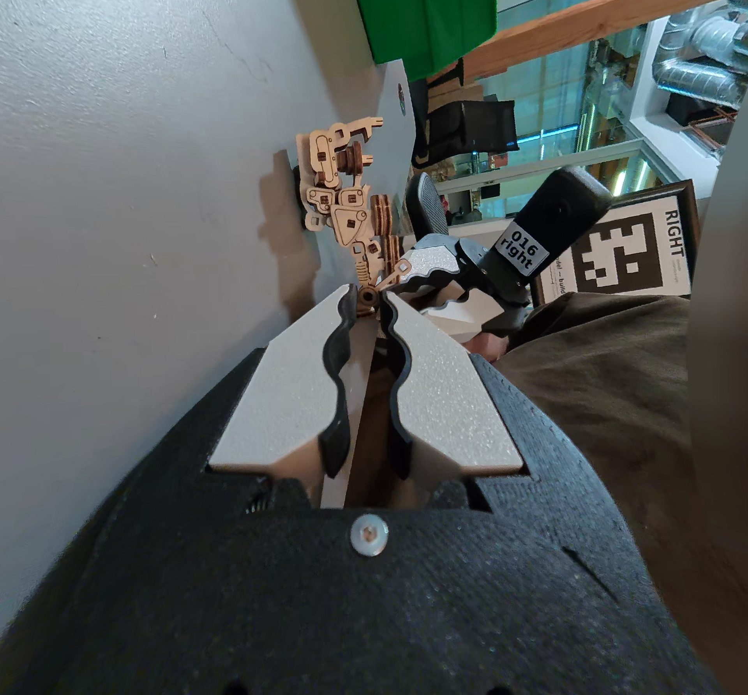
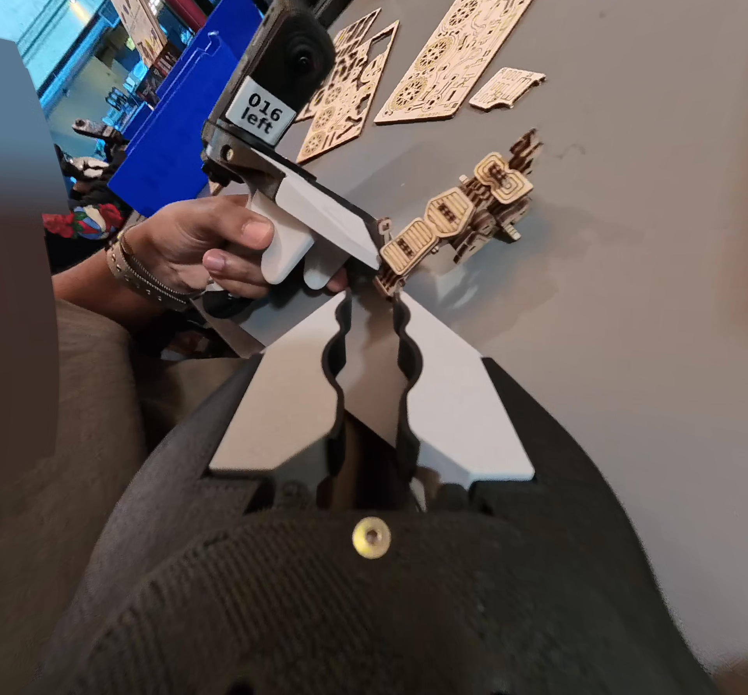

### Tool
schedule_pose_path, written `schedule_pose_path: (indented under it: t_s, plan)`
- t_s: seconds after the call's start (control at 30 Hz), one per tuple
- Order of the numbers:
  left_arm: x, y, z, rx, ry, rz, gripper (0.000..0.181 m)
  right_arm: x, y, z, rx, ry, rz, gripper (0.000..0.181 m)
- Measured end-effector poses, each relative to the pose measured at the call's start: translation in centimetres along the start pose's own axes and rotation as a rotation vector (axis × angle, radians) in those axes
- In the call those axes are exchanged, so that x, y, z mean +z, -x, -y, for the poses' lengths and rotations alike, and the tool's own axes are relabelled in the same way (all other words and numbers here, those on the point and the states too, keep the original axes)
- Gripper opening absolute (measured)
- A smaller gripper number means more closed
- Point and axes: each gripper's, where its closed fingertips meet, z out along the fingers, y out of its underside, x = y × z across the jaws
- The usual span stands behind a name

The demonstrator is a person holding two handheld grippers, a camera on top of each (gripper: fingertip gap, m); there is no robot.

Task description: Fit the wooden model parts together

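Observation:
A part-built wooden model (image 1: 344, 205) rests on the grey table (image 1: 141, 149). My left gripper (image 1: 366, 293) is shut on the round hub at the model's near end. My right gripper (image 1: 404, 280) comes in from the right, its tips narrowly apart around a small wooden lever (image 1: 394, 274) that reaches to the hub. In the right wrist view the model (image 2: 457, 214) lies on the table (image 2: 607, 311), the left gripper (image 2: 378, 250) grips its near end, and my right gripper (image 2: 371, 295) sits just below that end.
Laser-cut wooden sheets (image 2: 457, 39) (image 2: 348, 88) and a small loose panel (image 2: 508, 88) lie farther back on the table. A blue bin (image 2: 182, 129) stands beyond the table edge. A hand (image 2: 194, 246) holds the left gripper. A framed marker card (image 1: 631, 246) stands at the right. My left and right fingertips are right by each other.

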Motion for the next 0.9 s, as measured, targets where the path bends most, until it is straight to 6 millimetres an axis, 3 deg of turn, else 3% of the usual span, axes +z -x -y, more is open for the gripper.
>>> schedule_pose_path:
  t_s: [0.3,0.9]
  plan:
    - [0.0,0.1,0.0,0.024,-0.007,0.02,0.008,0.1,-0.9,0.2,0.031,-0.005,-0.046,0.006]
    - [0.0,0.1,0.1,0.032,-0.02,0.024,0.008,-0.1,-1.7,0.1,0.019,0.023,-0.1,0.001]
